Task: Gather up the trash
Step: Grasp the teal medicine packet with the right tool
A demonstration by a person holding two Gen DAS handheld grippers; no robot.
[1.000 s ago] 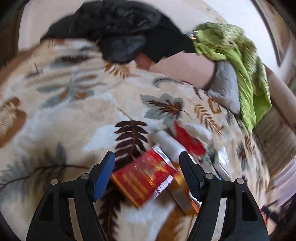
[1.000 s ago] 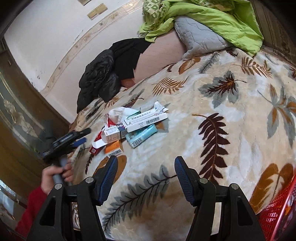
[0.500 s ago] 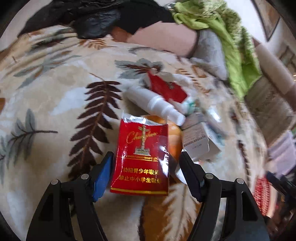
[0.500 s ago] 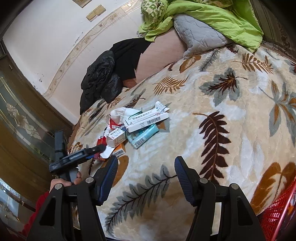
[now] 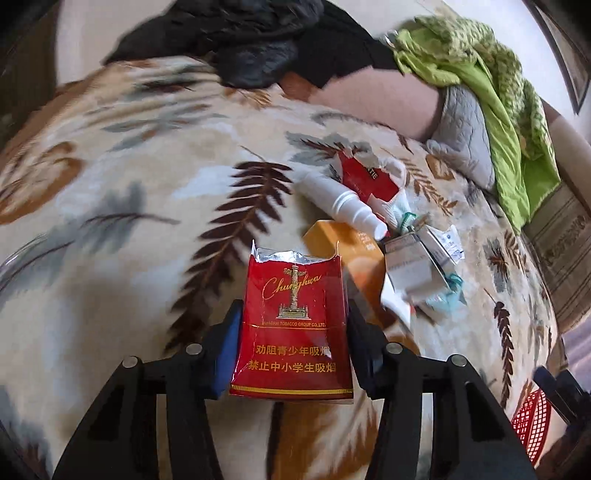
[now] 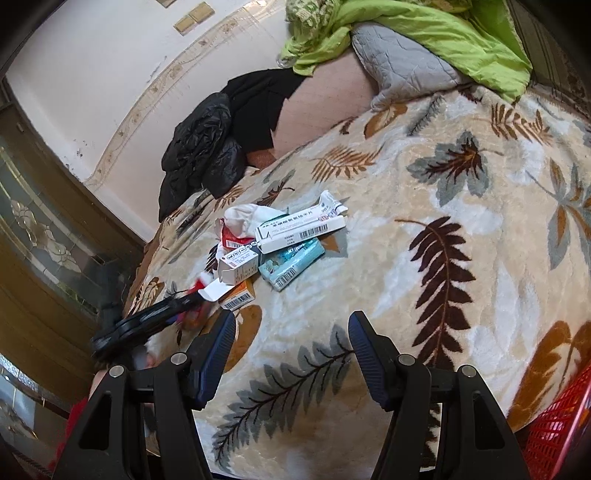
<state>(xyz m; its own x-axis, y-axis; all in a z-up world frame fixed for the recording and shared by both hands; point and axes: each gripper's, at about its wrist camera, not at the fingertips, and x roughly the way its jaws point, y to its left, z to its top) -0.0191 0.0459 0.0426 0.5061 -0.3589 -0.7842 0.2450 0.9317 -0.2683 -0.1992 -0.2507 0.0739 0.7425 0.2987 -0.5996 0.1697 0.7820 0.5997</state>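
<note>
My left gripper [image 5: 291, 343] has its jaws closing on the red pack [image 5: 291, 325], which stands upright between them with its torn foil top pointing away from me; both blue pads already sit against its sides. The pack is at the near edge of the trash pile on the leaf blanket [image 5: 129, 229]. Just behind it lies an orange box [image 5: 343, 247], and past that a white bottle [image 5: 343, 203] on its side, its cap toward the boxes. A red-and-white carton [image 5: 365, 181] lies beyond the bottle, and a cluster of small white boxes [image 5: 413, 266] sits to the right of the orange one (the print on them is too blurred to read).

My right gripper [image 6: 291, 354] hangs open over bare blanket [image 6: 461, 302], nothing between its jaws, well apart from the pile. From there I see the pile from the other side: a long white box [image 6: 303, 230] with barcodes on top, a teal pack [image 6: 291, 264] touching it below, a small open white box [image 6: 238, 267] and the orange box [image 6: 238, 297] nearest my left gripper [image 6: 177, 306], which reaches in from the lower left. A red basket [image 6: 557, 435] shows at the lower right corner. Black clothes [image 6: 207, 147] and a green cover [image 6: 406, 29] lie at the far end.
</note>
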